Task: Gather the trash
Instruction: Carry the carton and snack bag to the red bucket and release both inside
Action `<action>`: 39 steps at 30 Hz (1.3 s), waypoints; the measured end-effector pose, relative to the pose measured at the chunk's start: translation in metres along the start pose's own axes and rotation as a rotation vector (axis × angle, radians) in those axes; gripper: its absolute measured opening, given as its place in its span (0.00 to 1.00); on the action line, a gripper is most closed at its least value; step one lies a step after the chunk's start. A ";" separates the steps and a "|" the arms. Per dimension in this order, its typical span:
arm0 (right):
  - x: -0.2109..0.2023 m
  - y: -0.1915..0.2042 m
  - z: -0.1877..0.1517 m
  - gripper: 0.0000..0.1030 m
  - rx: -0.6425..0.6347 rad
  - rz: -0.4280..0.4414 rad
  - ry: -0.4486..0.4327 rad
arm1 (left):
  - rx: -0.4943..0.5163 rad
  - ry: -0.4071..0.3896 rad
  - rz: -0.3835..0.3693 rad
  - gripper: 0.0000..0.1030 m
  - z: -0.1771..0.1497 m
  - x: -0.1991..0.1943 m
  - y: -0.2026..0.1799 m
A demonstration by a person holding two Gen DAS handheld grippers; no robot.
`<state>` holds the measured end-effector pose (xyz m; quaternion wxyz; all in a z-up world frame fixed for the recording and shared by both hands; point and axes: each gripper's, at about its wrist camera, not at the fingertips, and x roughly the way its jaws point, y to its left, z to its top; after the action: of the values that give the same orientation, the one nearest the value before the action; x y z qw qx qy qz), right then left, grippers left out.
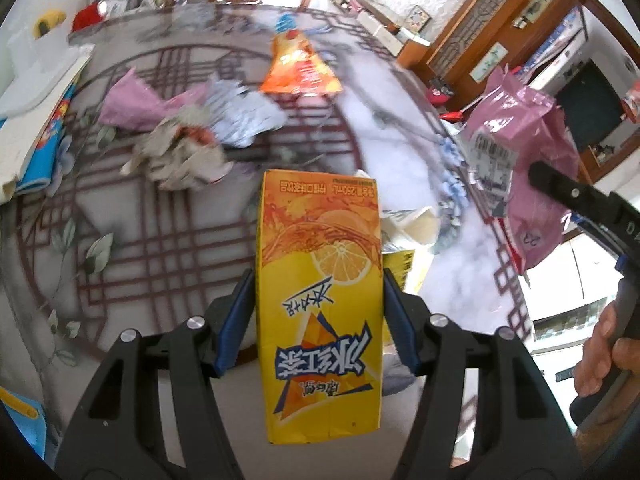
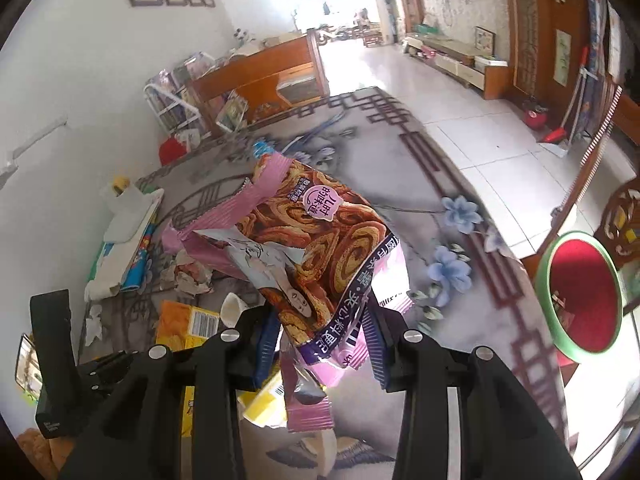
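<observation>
L gripper (image 1: 318, 300): blue pads about half open, clamped on both sides of a tall yellow-orange cardboard drink carton (image 1: 318, 280) w/ lemon-slice print, held lengthwise above the rug. R gripper (image 2: 320, 344): jaws narrow, pinching the bottom edge of a crinkly pink plastic snack bag (image 2: 316, 248) printed w/ brown swirl biscuits; the bag fans up and out, limp and creased.

The grey patterned rug (image 1: 132, 240) w/ dark red lattice lines carries more trash: a crumpled grey-white paper wad (image 1: 180, 156), a glossy orange foil chip bag (image 1: 300, 68), a pink wrapper (image 1: 132, 104) just beside the wad.

Round bin w/ green rim and red inside (image 2: 580, 292) stands at right of the R view, off the rug; contents too blurred to tell.
</observation>
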<state>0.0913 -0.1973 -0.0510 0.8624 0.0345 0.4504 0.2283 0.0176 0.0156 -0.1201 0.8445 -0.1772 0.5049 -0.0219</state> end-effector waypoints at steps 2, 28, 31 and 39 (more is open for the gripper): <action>-0.006 -0.010 0.000 0.36 0.016 -0.008 -0.009 | 0.013 -0.005 -0.013 0.57 0.002 0.000 -0.011; -0.056 -0.135 -0.004 0.36 0.161 -0.098 -0.068 | 0.097 -0.091 -0.113 0.57 0.052 0.017 -0.135; -0.060 -0.152 -0.004 0.36 0.181 -0.103 -0.071 | 0.113 -0.081 -0.118 0.57 0.053 0.026 -0.156; -0.061 -0.193 -0.003 0.36 0.228 -0.108 -0.057 | 0.129 -0.063 -0.120 0.57 0.054 0.044 -0.188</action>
<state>0.1290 -0.3963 -0.0578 0.8765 0.1144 0.4498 0.1280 0.1125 -0.1550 -0.0731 0.8669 -0.1531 0.4639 -0.0995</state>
